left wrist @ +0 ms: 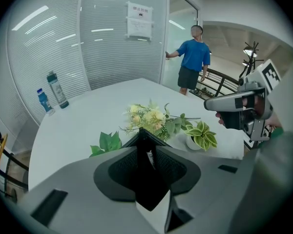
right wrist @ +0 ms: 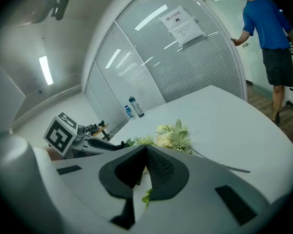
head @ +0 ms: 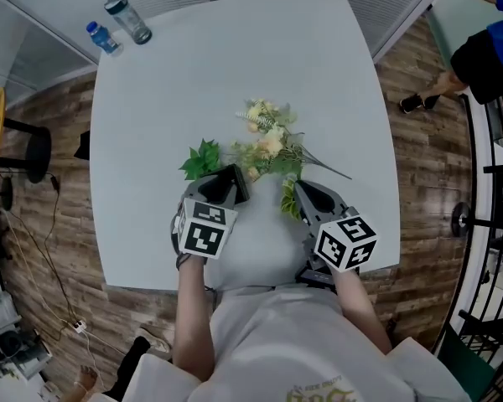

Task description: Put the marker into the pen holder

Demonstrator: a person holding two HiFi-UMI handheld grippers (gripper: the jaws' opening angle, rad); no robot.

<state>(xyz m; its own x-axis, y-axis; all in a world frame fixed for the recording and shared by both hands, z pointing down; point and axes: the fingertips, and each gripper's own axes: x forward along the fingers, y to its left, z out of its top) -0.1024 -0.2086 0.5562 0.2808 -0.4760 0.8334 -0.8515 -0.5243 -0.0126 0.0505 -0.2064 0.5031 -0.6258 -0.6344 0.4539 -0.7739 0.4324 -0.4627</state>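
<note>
While both grippers hung low on the near side of the bouquet (head: 268,145) of pale artificial flowers that lay on the white table (head: 151,141), the left gripper (left wrist: 139,130) had its jaws only a narrow way apart, with their tips nearly meeting and aimed at the bouquet. A dark strip (left wrist: 141,174) with a small pale print filled the gap between those jaws. Whether it was the marker could not be told, and the pads did not visibly press on it. The right gripper (right wrist: 145,146), nearer than the bouquet and to its right, had its jaw tips together with nothing clamped between them. A small potted plant (left wrist: 201,135) in a white pot stood just beside the bouquet on its near right, close under the right gripper. A sprig of green leaves (head: 203,159) lay just beside the bouquet on its near left. Well beyond the bouquet and to its left, a clear bottle (head: 127,18) and a smaller blue bottle (head: 103,37) stood upright near each other. Farther off, beyond the bouquet and to its right, a person in a blue shirt (left wrist: 193,57) stood on the wooden floor.
</note>
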